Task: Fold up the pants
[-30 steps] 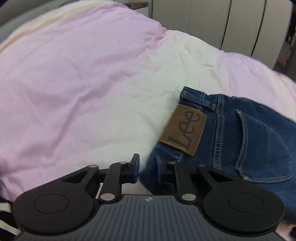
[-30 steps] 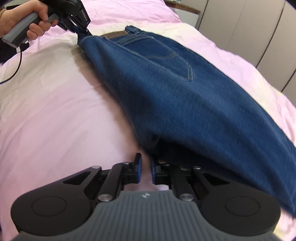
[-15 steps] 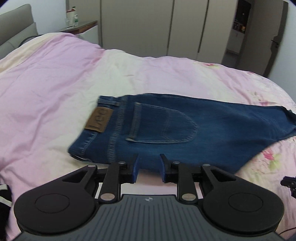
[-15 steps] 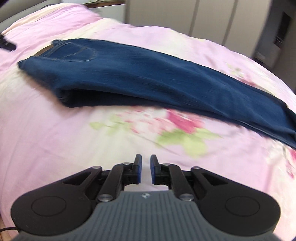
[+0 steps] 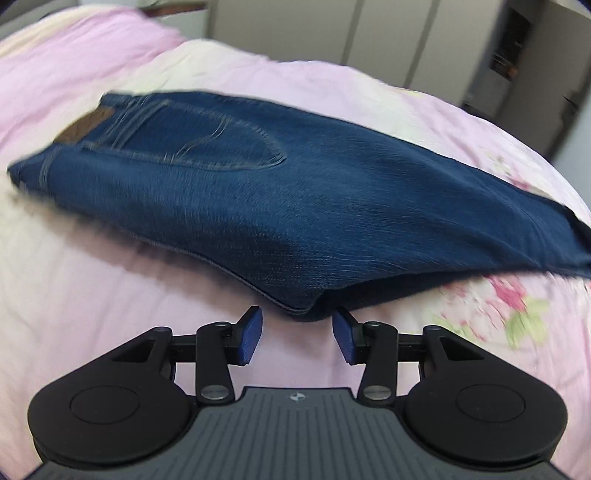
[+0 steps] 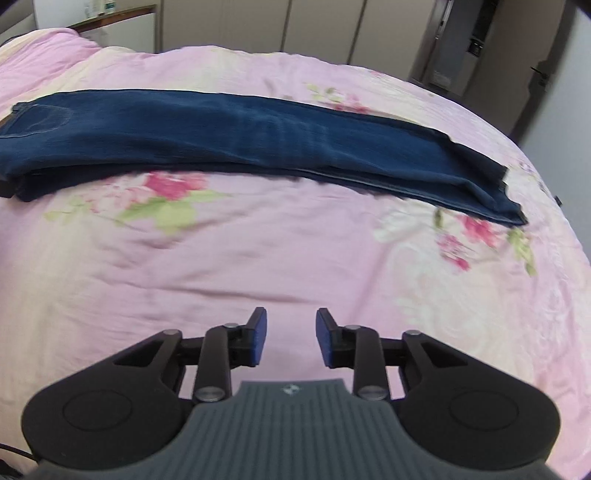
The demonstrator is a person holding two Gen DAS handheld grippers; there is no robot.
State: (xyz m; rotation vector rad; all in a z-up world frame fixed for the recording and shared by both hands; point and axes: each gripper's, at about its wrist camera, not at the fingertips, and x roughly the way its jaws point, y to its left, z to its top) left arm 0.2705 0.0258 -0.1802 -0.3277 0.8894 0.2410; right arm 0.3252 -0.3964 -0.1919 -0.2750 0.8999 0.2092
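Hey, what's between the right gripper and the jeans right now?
Only bare bedspread, pink with a flower print; nothing else lies between the open right gripper and the jeans. The right wrist view shows it.

No text can be read now: the brown patch [image 5: 83, 125] on the jeans [image 5: 295, 206] waistband is too blurred.

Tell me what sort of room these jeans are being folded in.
Most likely a bedroom. The jeans lie on a bed with a pink floral duvet, a row of tall wardrobe doors stands behind it, and what looks like a bedside cabinet sits at the far left.
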